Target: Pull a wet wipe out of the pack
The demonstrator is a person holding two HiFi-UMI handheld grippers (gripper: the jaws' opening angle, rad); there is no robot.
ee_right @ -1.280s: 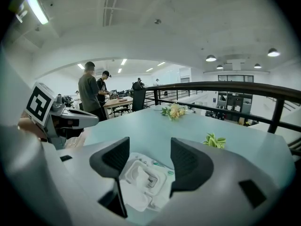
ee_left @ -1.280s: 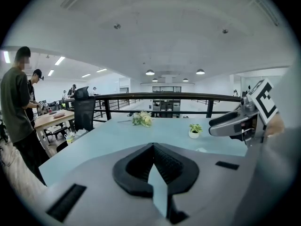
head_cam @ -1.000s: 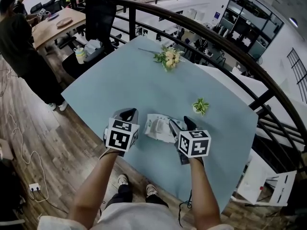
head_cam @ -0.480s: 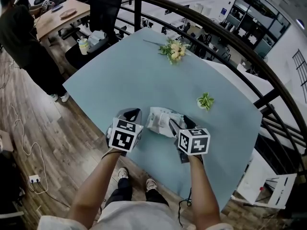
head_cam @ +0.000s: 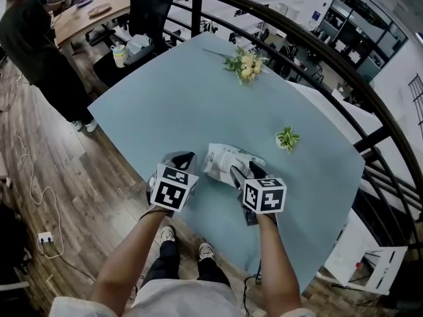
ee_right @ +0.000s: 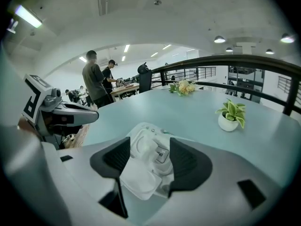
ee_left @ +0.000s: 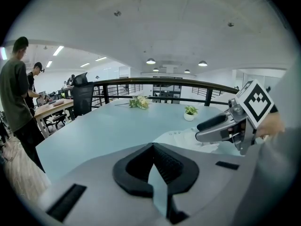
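Now right claw [ee_right: 149,147] gapes over the wipe pack [ee_right: 142,175], maybe touching; left claw [ee_left: 152,147] clenched, empty.

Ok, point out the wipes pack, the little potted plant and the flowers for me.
Wipes pack [head_cam: 222,158], head view, on its white top.
Potted plant [ee_right: 228,122], right gripper view, on its white pot.
Flowers [head_cam: 246,65], head view, on the pale blooms.

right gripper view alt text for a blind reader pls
The right claw, jaws apart, is poised over a white wet wipe pack on a pale blue table. The left claw hovers at left; a potted plant stands at right.
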